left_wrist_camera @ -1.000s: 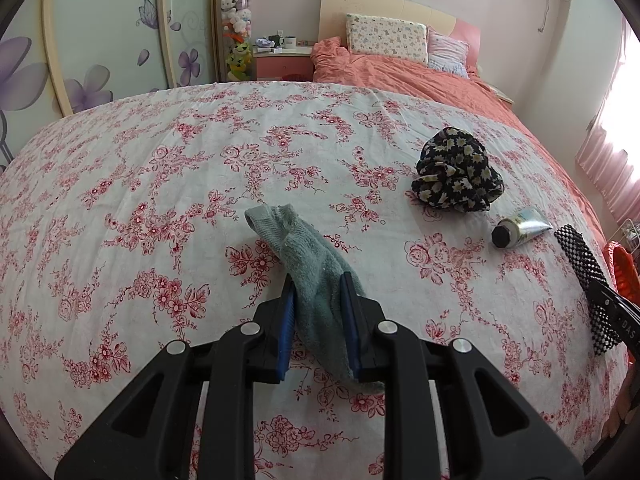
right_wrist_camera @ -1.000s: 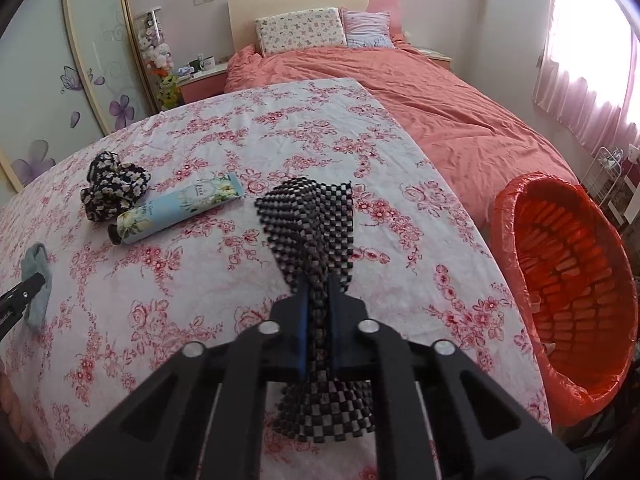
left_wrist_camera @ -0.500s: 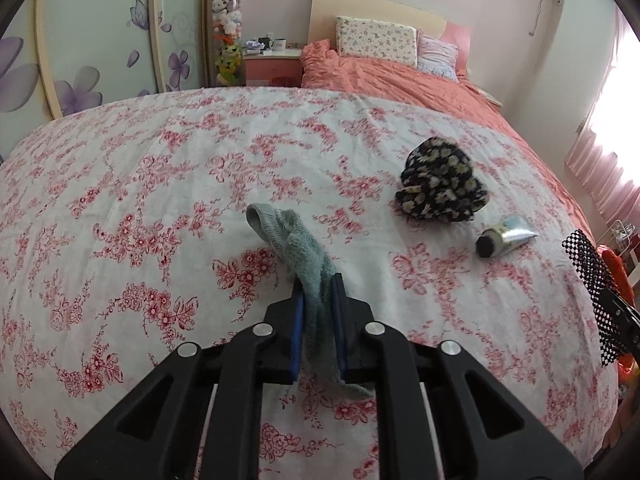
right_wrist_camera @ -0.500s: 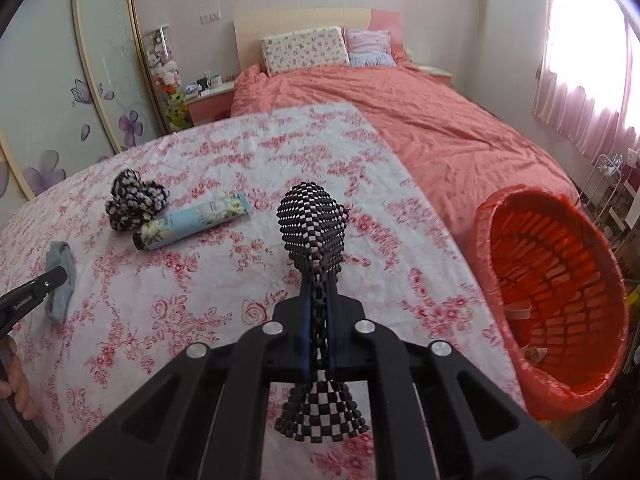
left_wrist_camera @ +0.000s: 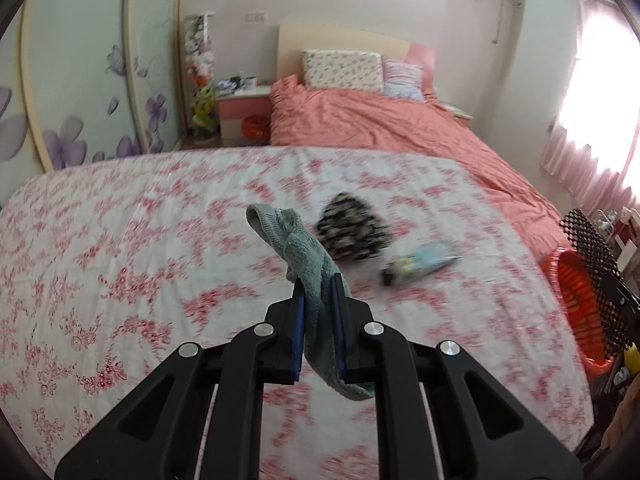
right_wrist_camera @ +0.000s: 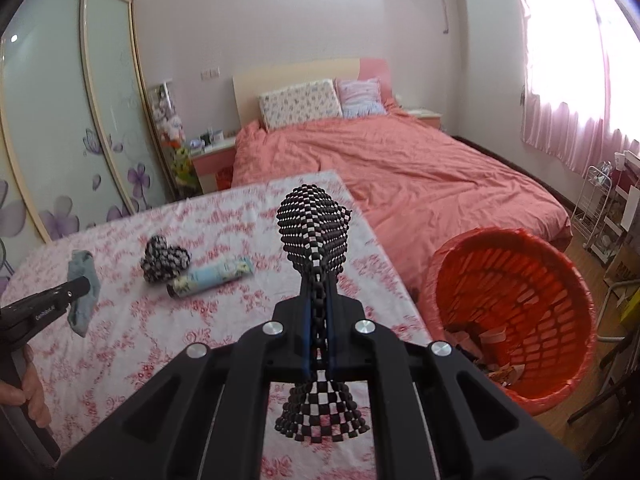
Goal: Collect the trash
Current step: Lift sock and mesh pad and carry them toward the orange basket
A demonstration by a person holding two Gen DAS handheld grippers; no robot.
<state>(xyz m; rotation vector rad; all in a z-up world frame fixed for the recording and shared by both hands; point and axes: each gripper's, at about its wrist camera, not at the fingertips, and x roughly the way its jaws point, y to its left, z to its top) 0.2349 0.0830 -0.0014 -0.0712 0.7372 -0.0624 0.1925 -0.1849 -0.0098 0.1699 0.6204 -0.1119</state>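
Note:
My left gripper (left_wrist_camera: 318,280) is shut on a grey-green cloth (left_wrist_camera: 298,246), which hangs clear above the floral sheet (left_wrist_camera: 120,240). My right gripper (right_wrist_camera: 318,276) is shut on a black-and-white checkered mesh piece (right_wrist_camera: 314,224), also lifted off the sheet. A black floral fabric bundle (left_wrist_camera: 352,234) and a light blue tube (left_wrist_camera: 420,264) lie on the sheet between the two grippers. The orange basket (right_wrist_camera: 516,280) with a red liner stands on the floor to the right of the sheet, holding some scraps. In the right wrist view the left gripper (right_wrist_camera: 82,286) and its cloth (right_wrist_camera: 82,276) show at far left.
A bed with a salmon duvet (right_wrist_camera: 420,176) and pillows lies beyond the floral surface. A pink nightstand (left_wrist_camera: 244,116) and a wardrobe with flower-painted doors (right_wrist_camera: 60,120) stand at left. A white wire rack (right_wrist_camera: 600,208) stands by the curtained window at right. A hand (right_wrist_camera: 28,396) grips the left handle.
Both grippers rose off the sheet with their items. The grey-green cloth went from lying flat, loosely between the left jaws, to clamped and hanging. The mesh piece folded up in the right jaws.

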